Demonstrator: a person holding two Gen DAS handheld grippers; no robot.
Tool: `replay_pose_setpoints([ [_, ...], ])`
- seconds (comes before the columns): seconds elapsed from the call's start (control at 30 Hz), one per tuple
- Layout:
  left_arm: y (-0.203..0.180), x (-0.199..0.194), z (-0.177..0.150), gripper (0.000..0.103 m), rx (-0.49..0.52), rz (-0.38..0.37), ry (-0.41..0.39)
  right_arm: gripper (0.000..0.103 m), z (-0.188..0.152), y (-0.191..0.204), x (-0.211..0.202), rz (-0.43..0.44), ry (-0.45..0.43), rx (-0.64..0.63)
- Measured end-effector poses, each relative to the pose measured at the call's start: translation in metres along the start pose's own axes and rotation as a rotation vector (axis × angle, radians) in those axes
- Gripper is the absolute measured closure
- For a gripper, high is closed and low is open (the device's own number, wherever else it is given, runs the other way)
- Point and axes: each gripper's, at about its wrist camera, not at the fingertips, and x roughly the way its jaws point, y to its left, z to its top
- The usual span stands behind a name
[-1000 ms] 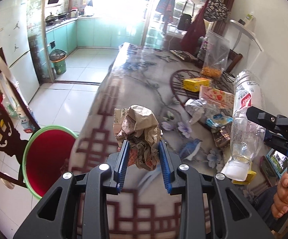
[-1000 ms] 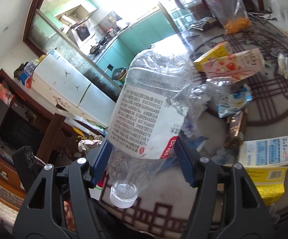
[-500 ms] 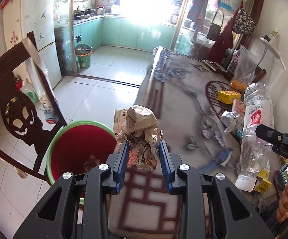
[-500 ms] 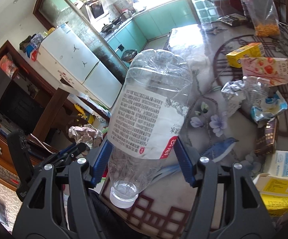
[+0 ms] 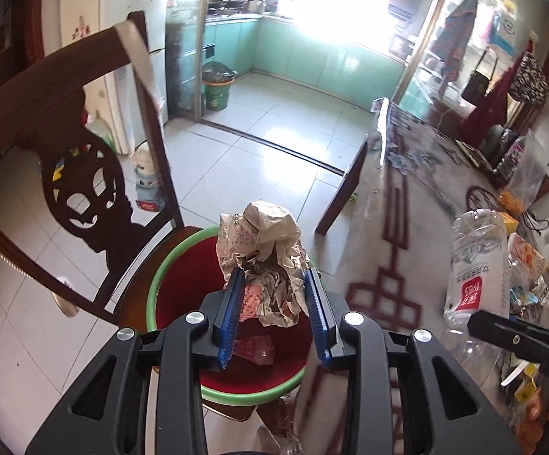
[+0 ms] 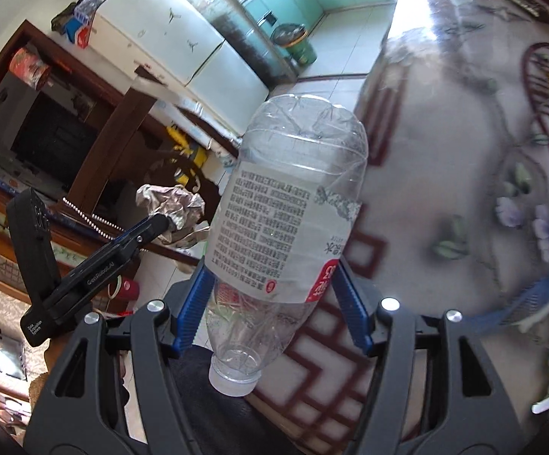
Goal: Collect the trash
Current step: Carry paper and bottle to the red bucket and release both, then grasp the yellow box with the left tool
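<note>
Both grippers swung off the desk point(image 5: 407, 227); left gripper point(image 5: 274, 314) held crumpled paper point(image 5: 267, 261) over the bin point(image 5: 160, 284), right gripper point(image 6: 274, 311) clamped the bottle point(image 6: 289, 204), both undropped.

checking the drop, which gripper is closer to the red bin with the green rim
Left. The left gripper, clamped on crumpled paper, hangs right above the red bin. The right gripper, holding the plastic bottle, is off beside it, by the table.

Item count, both wrist views

We count two grippers: left gripper point(image 5: 274, 303), right gripper point(image 6: 272, 305); one crumpled paper wad point(image 5: 270, 254), one clear plastic bottle point(image 6: 286, 227), one red bin with green rim point(image 5: 183, 303), one dark wooden chair point(image 5: 66, 151), one green floor bin point(image 5: 217, 89) upper centre.
</note>
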Motion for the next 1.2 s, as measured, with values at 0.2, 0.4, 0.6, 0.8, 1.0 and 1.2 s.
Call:
replay_pose_setpoints([
  [0.2, 0.008, 0.014, -0.004, 0.073, -0.009, 0.020, 0.027, 0.036, 0.005, 0.019, 0.015, -0.025, 0.011, -0.050],
  [0.4, 0.011, 0.021, -0.003, 0.066, -0.060, 0.022, 0.028, 0.013, 0.005, 0.014, 0.000, -0.008, -0.028, -0.032],
  [0.6, 0.001, 0.014, -0.004, 0.058, -0.060, 0.013, 0.009, 0.013, -0.010, -0.003, -0.036, -0.037, -0.058, -0.035],
  [0.8, -0.031, -0.001, -0.009, 0.058, -0.014, -0.049, -0.020, 0.013, -0.038, -0.032, -0.089, -0.135, -0.107, -0.070],
  [1.0, -0.081, -0.013, -0.018, 0.058, 0.036, -0.154, -0.025, 0.013, -0.065, -0.073, -0.151, -0.273, -0.201, -0.044],
  [1.2, -0.147, -0.021, -0.036, 0.058, 0.176, -0.268, 0.013, 0.013, -0.067, -0.137, -0.203, -0.408, -0.287, 0.094],
])
